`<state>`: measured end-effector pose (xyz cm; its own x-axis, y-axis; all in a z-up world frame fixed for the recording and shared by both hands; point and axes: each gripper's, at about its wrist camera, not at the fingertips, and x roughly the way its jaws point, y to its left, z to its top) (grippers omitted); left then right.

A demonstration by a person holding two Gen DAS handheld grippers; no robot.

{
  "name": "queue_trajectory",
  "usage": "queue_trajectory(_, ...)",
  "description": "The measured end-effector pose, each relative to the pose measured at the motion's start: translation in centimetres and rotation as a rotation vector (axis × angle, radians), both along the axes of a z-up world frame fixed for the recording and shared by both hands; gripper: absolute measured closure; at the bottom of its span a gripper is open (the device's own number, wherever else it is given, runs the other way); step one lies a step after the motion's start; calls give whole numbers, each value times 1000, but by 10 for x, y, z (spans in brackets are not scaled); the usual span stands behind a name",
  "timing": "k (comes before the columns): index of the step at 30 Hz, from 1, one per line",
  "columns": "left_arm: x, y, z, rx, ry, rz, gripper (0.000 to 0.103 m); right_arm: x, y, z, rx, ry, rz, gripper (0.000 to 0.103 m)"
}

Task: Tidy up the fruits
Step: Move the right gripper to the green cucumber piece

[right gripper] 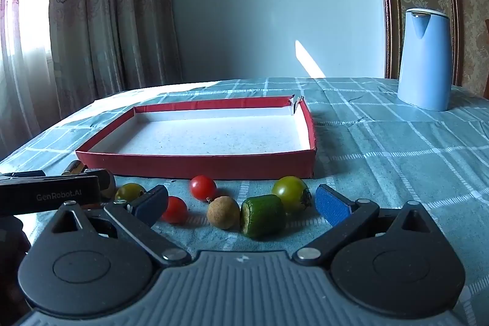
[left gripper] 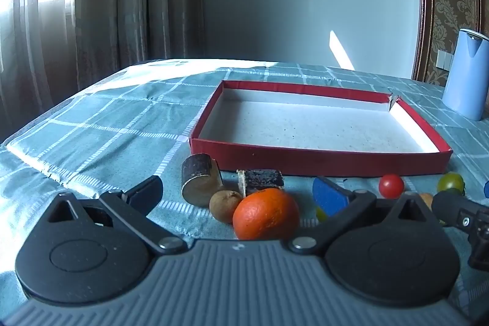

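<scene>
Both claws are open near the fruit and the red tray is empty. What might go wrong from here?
1. The orange touches a small brown fruit; the left claw closing on one may knock the other rolling.
2. The fruits crowd together between the right claw's fingers: the cherry tomatoes could roll away.
3. The red tray's wall may catch low-carried fruit.

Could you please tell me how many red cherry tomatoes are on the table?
2: one just before the red box, one nearer, beside the right gripper's left finger. Others may be hidden.
</scene>
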<state>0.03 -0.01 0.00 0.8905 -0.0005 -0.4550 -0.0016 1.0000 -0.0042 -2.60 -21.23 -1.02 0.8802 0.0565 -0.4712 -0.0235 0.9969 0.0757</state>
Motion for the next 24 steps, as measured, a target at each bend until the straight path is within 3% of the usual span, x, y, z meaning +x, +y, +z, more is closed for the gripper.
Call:
queue_trajectory(10,-5,-1,2,-12,-4,-3,0,-19,-21,3,-69,-50,53,0)
queue_trajectory(12,-1,-1,1,-14,-3,-4,0,-16,-22,3,-77,-38,63,5)
queue_trajectory(17,-2,-1,-1,-21,-10,0,0,-7,-20,-3,-66,20,98,44)
queue_trajectory(24,-2,-1,-3,-24,-12,3,0,1,-23,-7,-34,69,109,51)
